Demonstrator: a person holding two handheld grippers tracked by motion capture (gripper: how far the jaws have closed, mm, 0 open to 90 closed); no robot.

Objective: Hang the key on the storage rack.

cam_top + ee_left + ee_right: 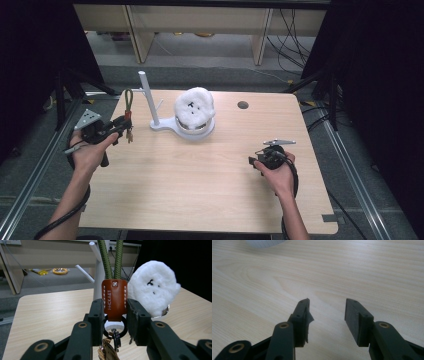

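The left gripper point(114, 315) pinches a stitched brown leather tab point(114, 300); a green braided cord point(107, 260) loops up from it and a black ring point(115, 332) hangs below. Beyond stands a fluffy white plush point(152, 287) beside a white stand point(98, 277). The right gripper point(327, 312), held low over the pale wooden table point(287, 277), is spread.

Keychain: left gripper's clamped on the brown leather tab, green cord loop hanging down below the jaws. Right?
Not quite. The left gripper does clamp the keychain by its brown leather tab, but the green cord loop stands up above the jaws; the left gripper view shows it. The keys hang below.
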